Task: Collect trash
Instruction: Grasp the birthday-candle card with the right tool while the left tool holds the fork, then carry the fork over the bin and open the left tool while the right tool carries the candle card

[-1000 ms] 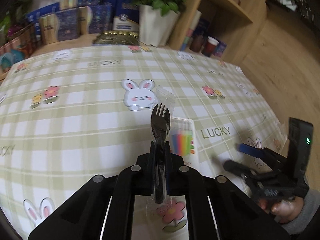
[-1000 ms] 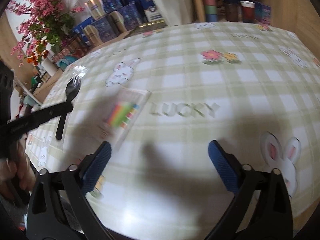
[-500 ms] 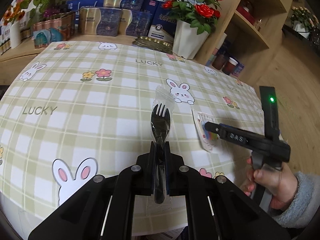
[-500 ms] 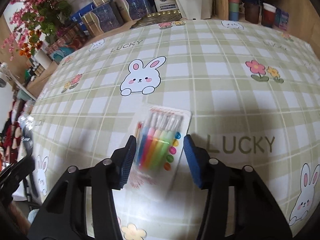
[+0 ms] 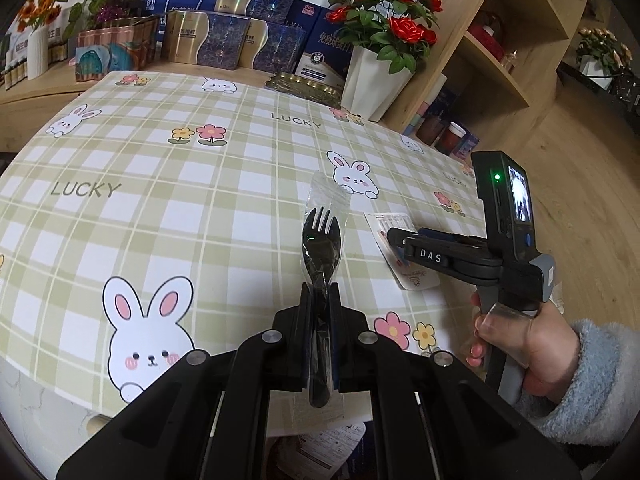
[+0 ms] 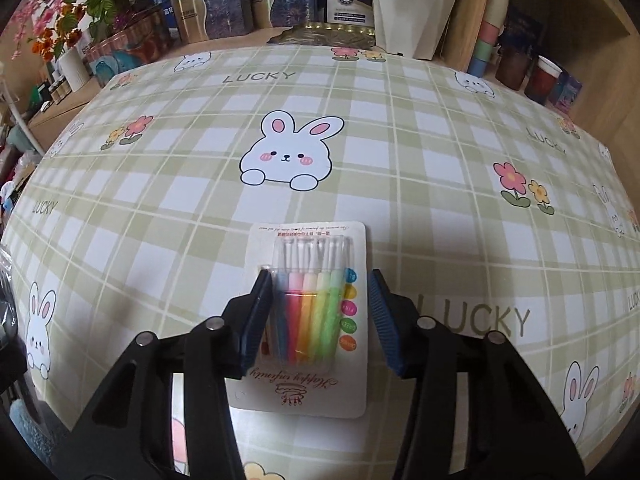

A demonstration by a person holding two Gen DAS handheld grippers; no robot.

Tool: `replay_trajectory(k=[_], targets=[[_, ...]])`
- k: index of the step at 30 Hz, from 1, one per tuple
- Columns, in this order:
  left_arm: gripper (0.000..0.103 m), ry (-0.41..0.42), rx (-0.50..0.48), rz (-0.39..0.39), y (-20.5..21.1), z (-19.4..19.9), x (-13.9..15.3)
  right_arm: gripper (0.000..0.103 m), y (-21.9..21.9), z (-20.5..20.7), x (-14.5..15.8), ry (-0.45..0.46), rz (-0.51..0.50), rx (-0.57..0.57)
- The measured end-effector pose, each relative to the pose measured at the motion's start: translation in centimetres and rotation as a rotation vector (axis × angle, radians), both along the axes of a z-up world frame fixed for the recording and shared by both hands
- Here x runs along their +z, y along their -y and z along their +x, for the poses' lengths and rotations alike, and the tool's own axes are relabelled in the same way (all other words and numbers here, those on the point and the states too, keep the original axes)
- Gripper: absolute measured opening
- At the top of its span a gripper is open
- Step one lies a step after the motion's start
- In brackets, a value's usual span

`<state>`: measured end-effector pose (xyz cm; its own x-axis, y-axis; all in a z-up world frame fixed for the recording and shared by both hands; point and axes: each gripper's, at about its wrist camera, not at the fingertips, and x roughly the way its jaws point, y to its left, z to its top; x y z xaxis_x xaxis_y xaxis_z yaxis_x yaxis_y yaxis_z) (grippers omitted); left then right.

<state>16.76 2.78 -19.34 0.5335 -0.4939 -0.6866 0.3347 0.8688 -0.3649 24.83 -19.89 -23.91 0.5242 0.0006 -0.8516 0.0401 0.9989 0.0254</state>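
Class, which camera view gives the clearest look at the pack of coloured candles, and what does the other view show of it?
The right wrist view: the candle pack lies face-up between the right claw's fingers, colours plain. The left wrist view shows only its white card edge, mostly hidden behind that claw.

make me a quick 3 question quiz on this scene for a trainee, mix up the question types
1. True or false: the left gripper is shut on a black plastic fork in a clear wrapper.
2. Multiple choice: the pack of coloured candles is
A. between the fingers of the right gripper
B. inside the white flower pot
C. under the fork
3. Fill in: the word printed on the checked tablecloth is ____.

Key
1. True.
2. A. The right jaws have just been closing with the pack between them; the right pad stands clear of the plastic blister.
3. LUCKY.
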Motion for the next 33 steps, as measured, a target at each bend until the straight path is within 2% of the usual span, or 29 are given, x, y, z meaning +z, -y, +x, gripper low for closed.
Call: replay_trajectory(k=[9,20,26,33], targets=[[0.008,0.003,-0.009,-0.012,0.0,-1.4,0.4,0.049,-0.4,-2.9,0.6,0.023,0.017,0.053],[0.008,-0.025,-0.062,-0.003,1.0,-4.9,0.0,0.049,1.4,-10.0,2.4,0.081,0.141,0.096],[0.008,-0.051,-0.127,0.029,2.5,-7.4,-1.0,0.049,2.8,-14.1,3.5,0.118,0.179,0.104],[0.008,-0.089,-0.256,0.136,5.8,-11.1,-3.8,0.049,4.0,-18.6,3.8,0.158,0.200,0.110]])
